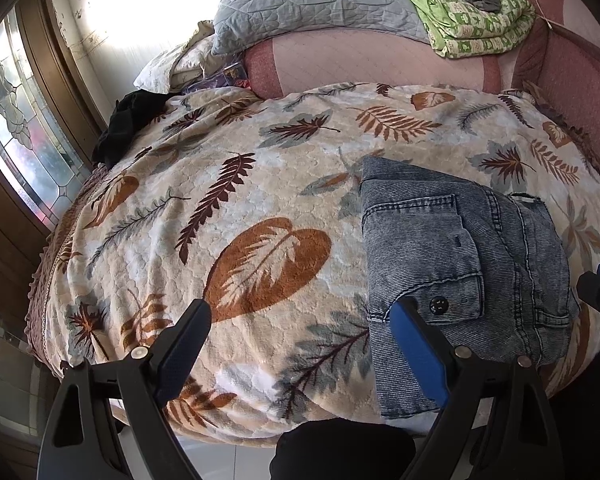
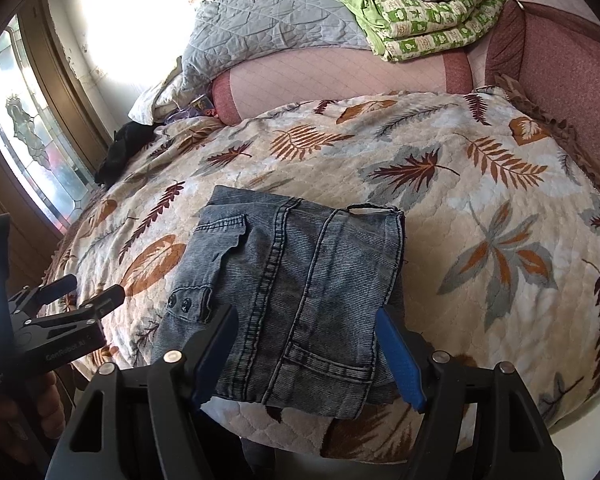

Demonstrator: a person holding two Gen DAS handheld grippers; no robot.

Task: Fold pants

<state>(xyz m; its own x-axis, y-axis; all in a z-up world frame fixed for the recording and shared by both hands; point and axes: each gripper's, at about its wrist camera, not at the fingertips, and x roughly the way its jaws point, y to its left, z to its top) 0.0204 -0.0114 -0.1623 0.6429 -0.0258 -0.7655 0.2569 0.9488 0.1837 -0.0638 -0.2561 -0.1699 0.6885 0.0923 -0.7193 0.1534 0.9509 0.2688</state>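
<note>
My faded blue-grey denim pants (image 2: 296, 300) lie folded compact on the leaf-patterned fleece blanket (image 2: 480, 208) near its front edge, so I hold my left gripper (image 1: 300, 344) and right gripper (image 2: 312, 352) wide apart, empty, just above them.

bed, leaf blanket (image 1: 260, 200) | stained-glass window (image 1: 16, 120) | glare on wall (image 1: 140, 8)

the folded grey denim pants (image 1: 460, 264) lay at the right of the frame on a leaf-patterned blanket (image 1: 228, 208). the left gripper (image 1: 304, 312) stood wide open at the bottom, its right finger (image 1: 416, 344) over the pants' lower left edge. a green quilt (image 1: 472, 16) sat upper right.
</note>
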